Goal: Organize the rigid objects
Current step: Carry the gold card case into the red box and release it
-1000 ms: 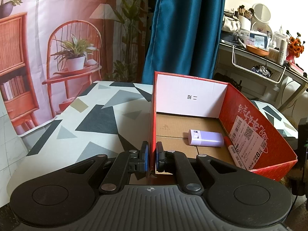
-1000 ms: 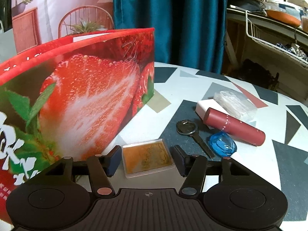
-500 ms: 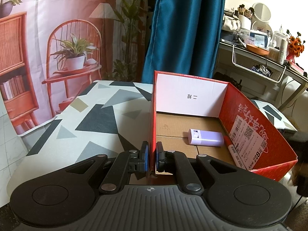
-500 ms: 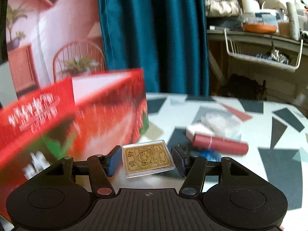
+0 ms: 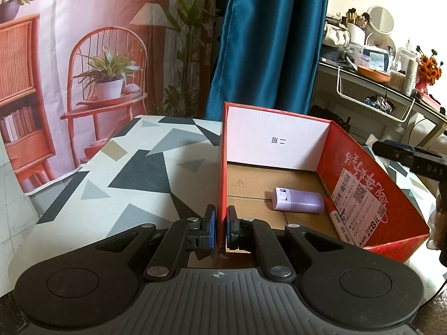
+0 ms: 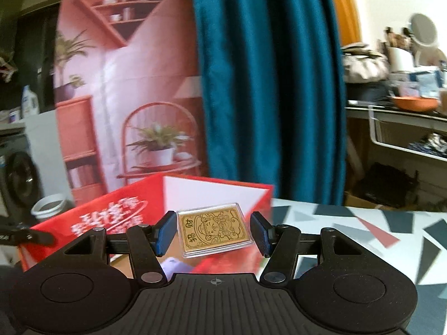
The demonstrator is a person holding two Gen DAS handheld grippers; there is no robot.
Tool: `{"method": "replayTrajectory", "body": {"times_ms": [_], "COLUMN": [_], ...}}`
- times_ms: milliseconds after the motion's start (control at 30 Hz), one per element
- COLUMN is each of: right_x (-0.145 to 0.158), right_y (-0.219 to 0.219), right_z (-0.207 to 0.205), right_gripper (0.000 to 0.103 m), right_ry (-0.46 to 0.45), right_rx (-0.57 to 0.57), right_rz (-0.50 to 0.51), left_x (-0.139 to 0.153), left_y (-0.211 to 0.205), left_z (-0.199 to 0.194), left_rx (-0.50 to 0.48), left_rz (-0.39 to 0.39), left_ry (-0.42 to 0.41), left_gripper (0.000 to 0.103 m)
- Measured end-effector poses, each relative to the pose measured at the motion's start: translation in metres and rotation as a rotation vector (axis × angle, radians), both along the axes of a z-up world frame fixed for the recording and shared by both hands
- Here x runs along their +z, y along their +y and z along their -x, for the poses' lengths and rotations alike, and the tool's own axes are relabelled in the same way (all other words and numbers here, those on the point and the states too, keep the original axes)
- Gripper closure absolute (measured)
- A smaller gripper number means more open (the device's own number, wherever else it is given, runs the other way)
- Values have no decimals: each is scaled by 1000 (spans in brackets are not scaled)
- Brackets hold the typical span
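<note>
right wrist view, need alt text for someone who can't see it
The right claw holds a gold card in a clear case, raised above the open red box. A teal curtain and a printed room backdrop hang behind, with patterned table to the right.

left claw (image 5: 220, 230) clamped on red box (image 5: 363, 173) wall | purple tube (image 5: 297, 203) and marker (image 5: 336, 217) inside

gold card (image 6: 214, 231): clear-cased, tilted (airborne) | red box (image 5: 360, 164): open, lilac tube (image 5: 297, 202) inside
</note>
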State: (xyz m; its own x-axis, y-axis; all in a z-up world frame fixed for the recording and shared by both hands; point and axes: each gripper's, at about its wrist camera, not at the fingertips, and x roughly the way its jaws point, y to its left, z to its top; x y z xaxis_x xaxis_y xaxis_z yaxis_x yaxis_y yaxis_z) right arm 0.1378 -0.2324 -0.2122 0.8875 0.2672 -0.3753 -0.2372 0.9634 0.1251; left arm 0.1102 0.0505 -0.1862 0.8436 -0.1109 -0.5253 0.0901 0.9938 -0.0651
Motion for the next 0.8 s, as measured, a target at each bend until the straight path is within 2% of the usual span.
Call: {"method": "replayTrajectory", "body": {"times_ms": [267,700,800], "right_x": [-4,-7,-6], "right_y": [33,48,48], "right_z": [2,4,3], "right_gripper": [49,49,52], "right_ry": [52,76,82], "right_rx": [116,158,157], "right_rz": [45,91,93], "left_x": [0,-1,-1], "left_y": [0,0,1], "left_z": [0,0,0], "left_rx": [-1,-2,-2], "left_rz": [-2,-6,-7], "left_ry": [-2,-3,-4], "left_gripper": [94,94,94]}}
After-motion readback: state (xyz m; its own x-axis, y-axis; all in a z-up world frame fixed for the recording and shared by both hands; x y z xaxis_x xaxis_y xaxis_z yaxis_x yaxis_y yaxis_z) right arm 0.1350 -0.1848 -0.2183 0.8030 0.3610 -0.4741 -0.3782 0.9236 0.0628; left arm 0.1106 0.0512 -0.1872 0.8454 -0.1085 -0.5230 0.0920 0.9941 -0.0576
